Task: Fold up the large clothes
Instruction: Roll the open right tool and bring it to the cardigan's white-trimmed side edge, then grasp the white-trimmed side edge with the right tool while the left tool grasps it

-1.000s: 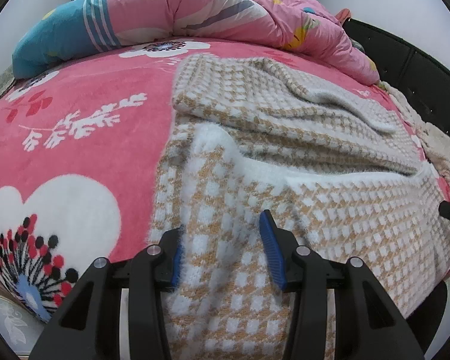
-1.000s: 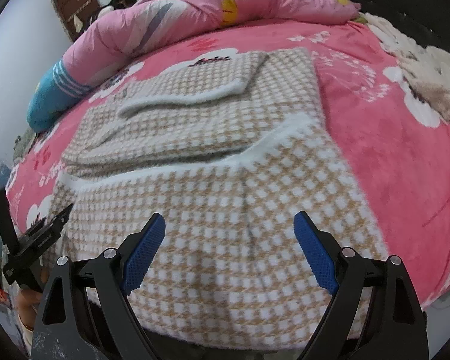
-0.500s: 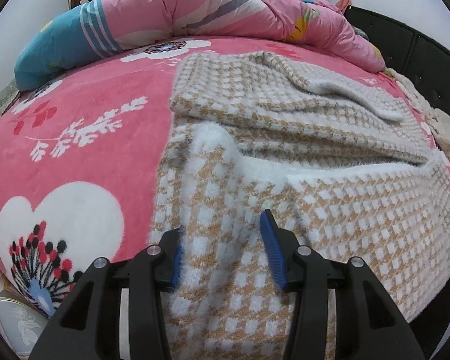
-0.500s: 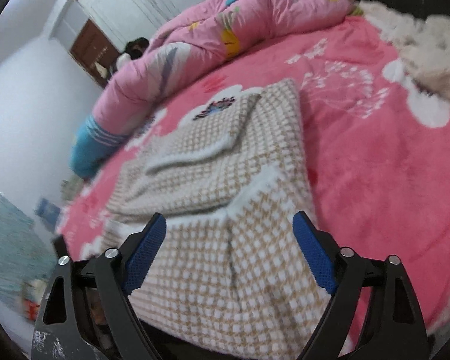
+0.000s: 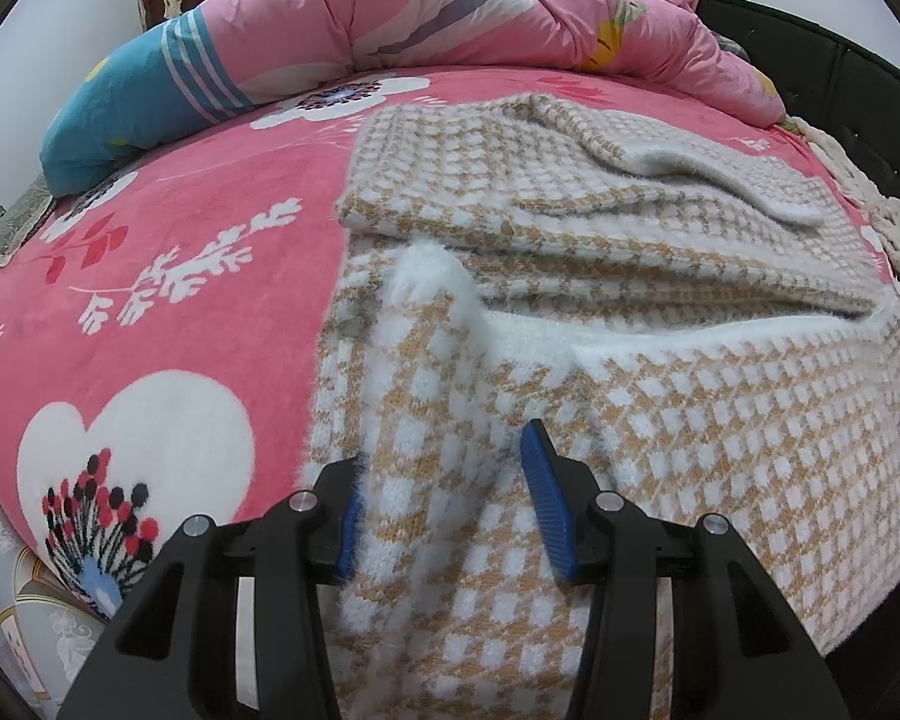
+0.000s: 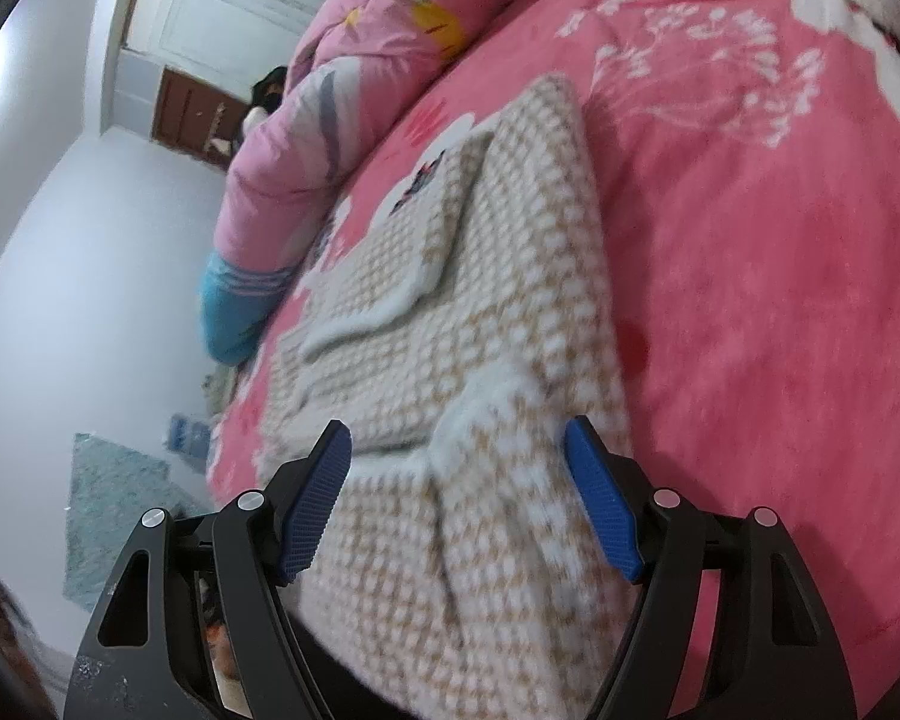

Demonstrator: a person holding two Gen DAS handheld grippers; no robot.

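Note:
A large tan-and-white houndstooth knit garment lies partly folded on the pink floral bed; it also shows in the right wrist view. Its near part hangs over the bed's front edge. My left gripper is open, its blue pads on either side of a raised fold at the garment's near left corner. My right gripper is open, its pads straddling the garment's near right part by the white trim.
A pink quilt with a blue striped end is heaped along the far side of the bed. The pink floral bedspread lies bare on both sides of the garment. A dark bed frame is at the right. A teal rug lies on the floor.
The right gripper has swung to the garment's right side and tilted, so the view now looks along its right edge. The left gripper has stayed at the near left corner.

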